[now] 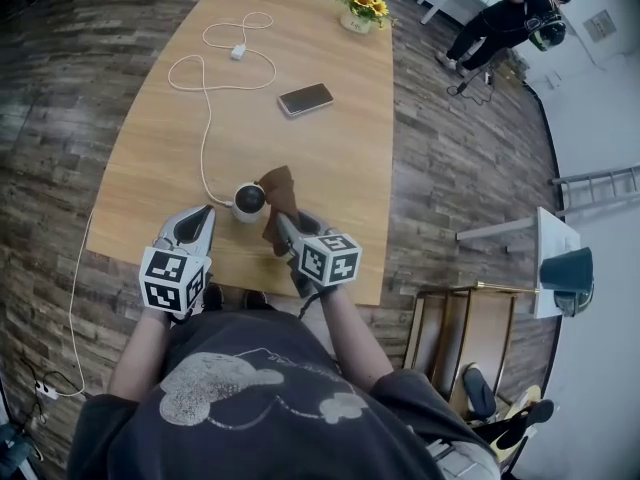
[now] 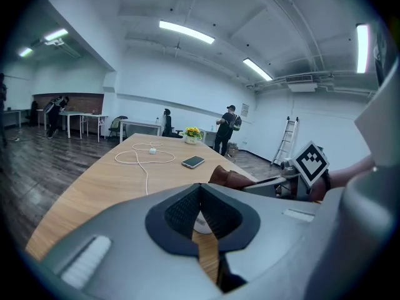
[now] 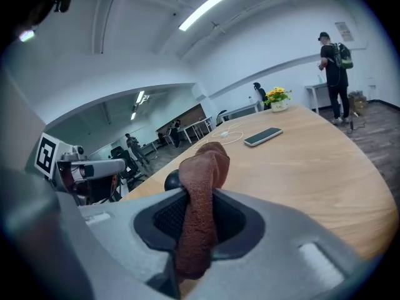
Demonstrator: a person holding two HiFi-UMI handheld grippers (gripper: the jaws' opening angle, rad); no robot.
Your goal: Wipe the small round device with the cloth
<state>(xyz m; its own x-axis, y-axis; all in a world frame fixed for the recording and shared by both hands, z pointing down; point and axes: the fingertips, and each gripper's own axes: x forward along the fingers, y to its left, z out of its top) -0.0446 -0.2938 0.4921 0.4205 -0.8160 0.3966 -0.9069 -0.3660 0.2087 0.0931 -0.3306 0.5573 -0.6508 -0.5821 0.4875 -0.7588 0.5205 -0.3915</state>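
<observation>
Crowding the near table (image 1: 330,148) edge: device (image 1: 249,201), cloth (image 1: 279,190) in right gripper (image 1: 283,226).

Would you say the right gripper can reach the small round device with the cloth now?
Probably yes: the right gripper holds the cloth right beside the device, with nothing between them.

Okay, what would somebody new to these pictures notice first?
The brown cloth stands out first, pinched upright in the right gripper near the wooden table's front edge. Beside it, on its left in the head view, sits the small round device. Its white cable loops away toward a phone and a pot of sunflowers at the far end.
</observation>
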